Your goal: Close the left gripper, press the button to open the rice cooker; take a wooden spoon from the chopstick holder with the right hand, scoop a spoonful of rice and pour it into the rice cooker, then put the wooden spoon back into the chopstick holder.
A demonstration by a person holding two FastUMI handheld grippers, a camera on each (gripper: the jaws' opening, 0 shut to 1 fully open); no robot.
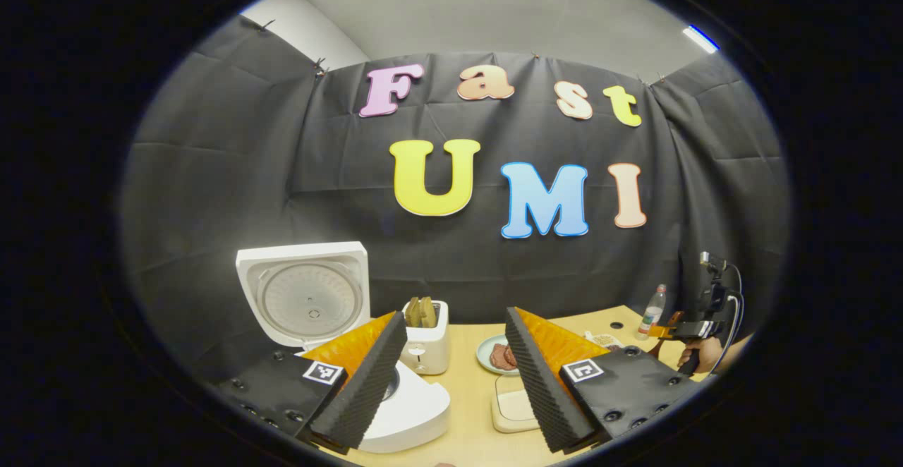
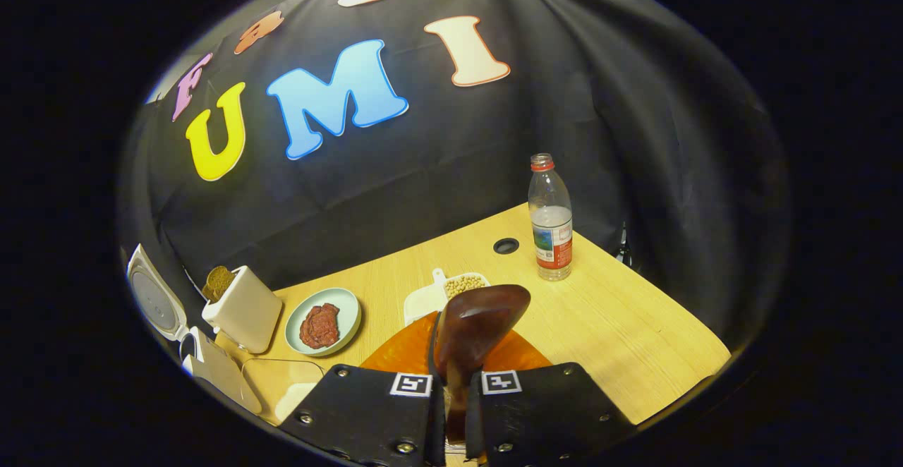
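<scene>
Spoon (image 2: 471, 326), stiff, light and likely slick, stands bowl-up in the right gripper (image 2: 456, 389), jaws clamped on its handle, low enough to tip easily, while the left gripper (image 1: 458, 375), jaws apart, hangs by the open cooker (image 1: 310, 298) on the counter (image 2: 635, 326).
</scene>
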